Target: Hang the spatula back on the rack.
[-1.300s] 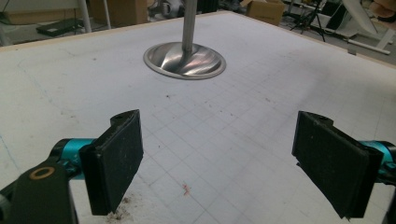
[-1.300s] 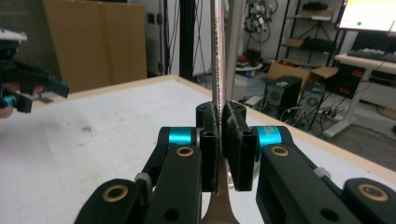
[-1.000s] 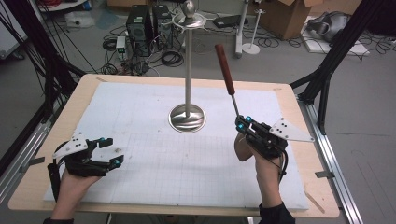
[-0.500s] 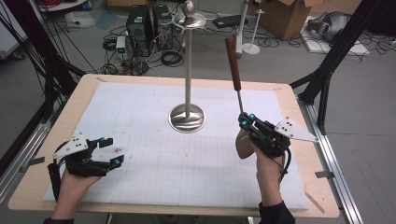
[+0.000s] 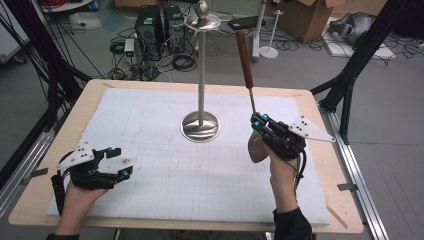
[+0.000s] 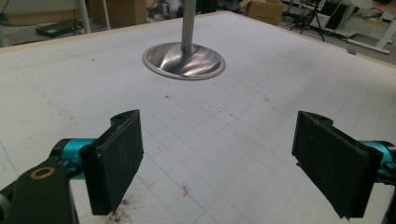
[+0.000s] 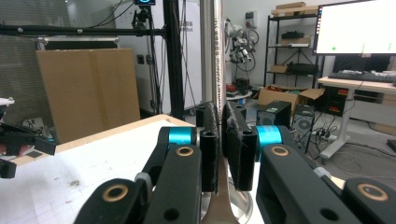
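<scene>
My right gripper (image 5: 257, 121) is shut on the thin metal shaft of a utensil (image 5: 244, 55) with a red-brown handle that points almost straight up, just right of the stand. In the right gripper view the pads (image 7: 236, 140) pinch the flat shaft (image 7: 219, 196) edge-on. A pale part of the utensil (image 5: 256, 148) hangs below that hand. The steel stand (image 5: 201, 75) has a round base (image 5: 200, 127) and a disc on top. My left gripper (image 5: 114, 162) rests at the mat's front left, open, its jaws (image 6: 219, 154) wide apart with nothing between them.
A white gridded mat (image 5: 165, 165) covers the wooden table (image 5: 340, 200). The stand's base (image 6: 184, 59) lies ahead of the left gripper. Black frame legs flank the table; computers, cables and boxes stand on the floor behind it.
The right gripper has tipped the utensil from leaning left to nearly upright, so its handle has risen. The left gripper has not moved.
</scene>
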The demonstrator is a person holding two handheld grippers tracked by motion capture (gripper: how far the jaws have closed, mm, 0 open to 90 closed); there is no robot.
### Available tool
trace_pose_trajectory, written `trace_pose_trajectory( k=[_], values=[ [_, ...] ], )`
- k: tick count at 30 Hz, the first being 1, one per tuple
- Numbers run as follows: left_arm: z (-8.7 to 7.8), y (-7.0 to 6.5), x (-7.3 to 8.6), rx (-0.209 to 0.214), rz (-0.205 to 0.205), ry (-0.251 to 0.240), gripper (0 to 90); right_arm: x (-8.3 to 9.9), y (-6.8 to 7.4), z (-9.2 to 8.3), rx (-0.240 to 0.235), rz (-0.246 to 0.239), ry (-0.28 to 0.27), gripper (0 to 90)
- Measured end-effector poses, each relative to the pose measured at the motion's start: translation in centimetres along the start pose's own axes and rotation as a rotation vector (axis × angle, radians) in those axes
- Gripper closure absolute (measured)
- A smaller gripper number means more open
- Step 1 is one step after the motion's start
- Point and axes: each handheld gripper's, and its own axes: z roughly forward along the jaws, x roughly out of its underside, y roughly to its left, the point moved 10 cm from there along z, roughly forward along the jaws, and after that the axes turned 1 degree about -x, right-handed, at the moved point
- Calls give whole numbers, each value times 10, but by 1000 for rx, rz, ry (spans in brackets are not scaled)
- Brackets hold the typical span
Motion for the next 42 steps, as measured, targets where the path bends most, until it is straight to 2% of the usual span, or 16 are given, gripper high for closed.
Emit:
trace_pose_trajectory(
  k=[11,23,34,42],
  values=[
    [2,-1,1,6,1,0,170,-4,-4,14,8,-2,3,844],
    [1,0,1,2,1,2,170,-11,-1,31,-7,-10,13,844],
    [2,1,2,6,-7,1,170,-8,-2,36,-20,7,11,844],
    [3,0,2,10,-4,3,170,-10,0,40,-26,2,14,844]
  ],
)
